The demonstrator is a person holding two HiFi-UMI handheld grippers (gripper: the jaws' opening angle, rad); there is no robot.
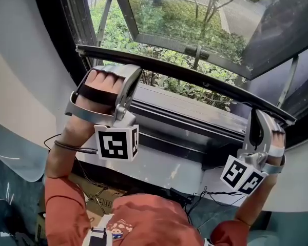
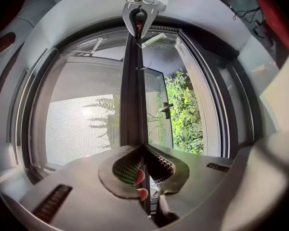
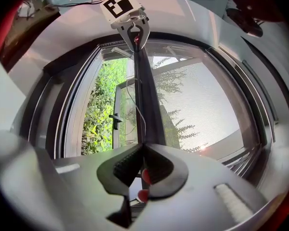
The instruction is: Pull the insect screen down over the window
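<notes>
My left gripper point(image 2: 143, 148) and right gripper point(image 3: 143, 146) both clamp the insect screen's pull bar point(image 2: 133, 95), just short of the near sill point(image 1: 195, 118). Pulling unevenly could tilt and jam it, or the thin bar could slip free.

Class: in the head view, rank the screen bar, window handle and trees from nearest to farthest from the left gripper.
1. Screen bar: clamped in the left gripper, at the bar's left end.
2. Window handle: beyond the bar, up and right.
3. Trees: far outside, at the top of the view.
</notes>
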